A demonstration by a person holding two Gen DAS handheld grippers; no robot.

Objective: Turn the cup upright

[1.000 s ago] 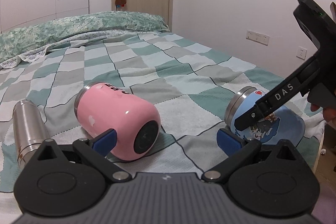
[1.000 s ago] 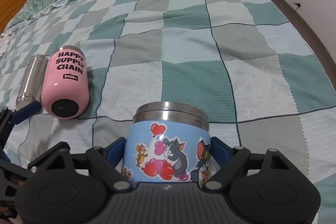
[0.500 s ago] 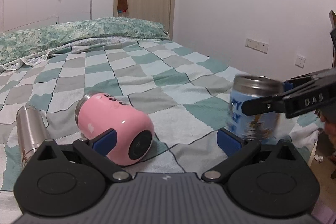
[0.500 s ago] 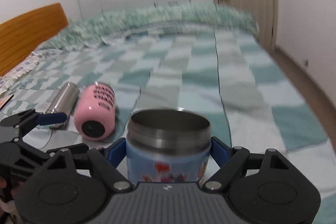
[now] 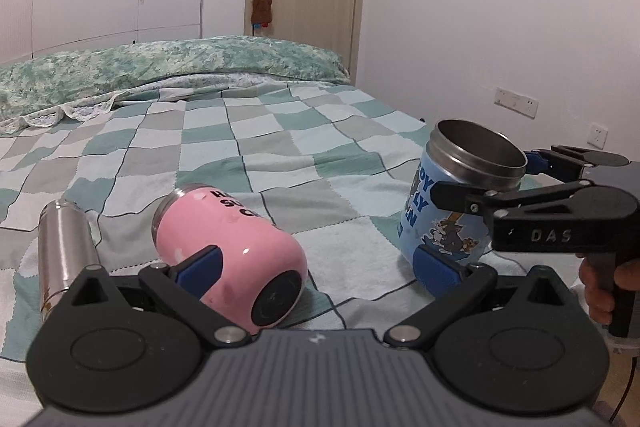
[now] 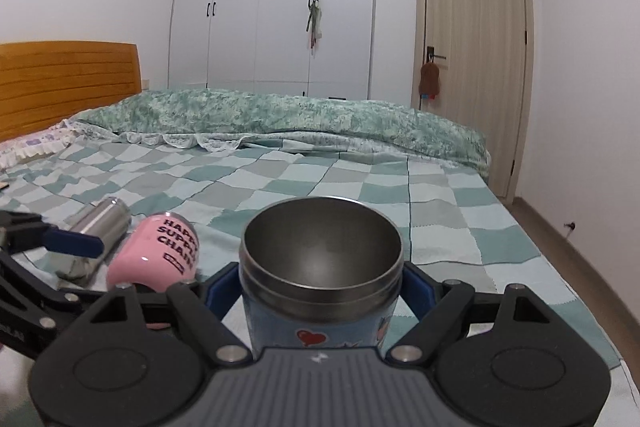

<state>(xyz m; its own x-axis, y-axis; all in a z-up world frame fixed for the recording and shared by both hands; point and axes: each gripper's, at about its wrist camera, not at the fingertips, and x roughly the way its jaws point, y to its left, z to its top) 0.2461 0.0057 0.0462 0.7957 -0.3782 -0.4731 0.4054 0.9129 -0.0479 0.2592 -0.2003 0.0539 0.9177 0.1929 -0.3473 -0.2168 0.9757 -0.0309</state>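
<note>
Steel-rimmed blue cup sits clamped in the right gripper, mouth up, roughly upright with a slight lean; in the left wrist view the same blue cup is at 3 o'clock, near the bed's right edge. Left gripper is released, holding nothing, its jaws spread wide in front of the pink cup, which lies on its side at 7 o'clock with its base toward the camera. Steel flask lies flat at 9 o'clock, beside the pink cup.

Risks, as judgement:
- Checked blanket is soft and uneven, so the blue cup could tip on release if set down leaning.
- Cup is close to the bed edge; a topple toward 3 o'clock may take it off the bed.
- Grip is high, near the rim; slick steel band could slip if the jaws loosen early.
- Pink cup can roll if nudged by the left gripper.

Hard to tell:
- Blue cup's base is hidden behind the left gripper's blue pad and by the right gripper body, so touching the blanket or just above it: cannot tell.
- Pad contact on the cup wall is mostly hidden in the right wrist view.
- Person's right hand is cut off at the frame edge.
- Pink cup's mouth faces away, not visible.
</note>
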